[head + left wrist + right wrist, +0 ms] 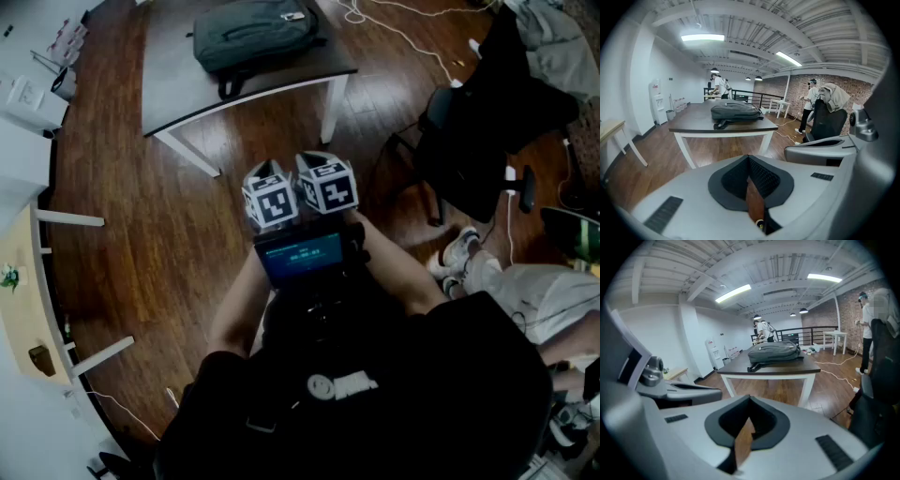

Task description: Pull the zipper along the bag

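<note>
Left claw (749, 159) and right claw (750, 401) are side by side close to the person, jaws together, nothing held. Bag (255, 33) lies on bench (178, 94), well apart across the floor. Task not begun: approach, grasp and pull remain.

- Bag (255, 36): grey woven cloth, matt.
- Surface (173, 89): dark top with a dull finish; white painted legs.
- Floor (141, 244): brown wood planks with a soft sheen.
- Left hand-held gripper (749, 159), right hand-held gripper (750, 399): smooth matt grey plastic shells; black ribbed pads (764, 178).
- Wall (797, 89): rough red brick.
</note>
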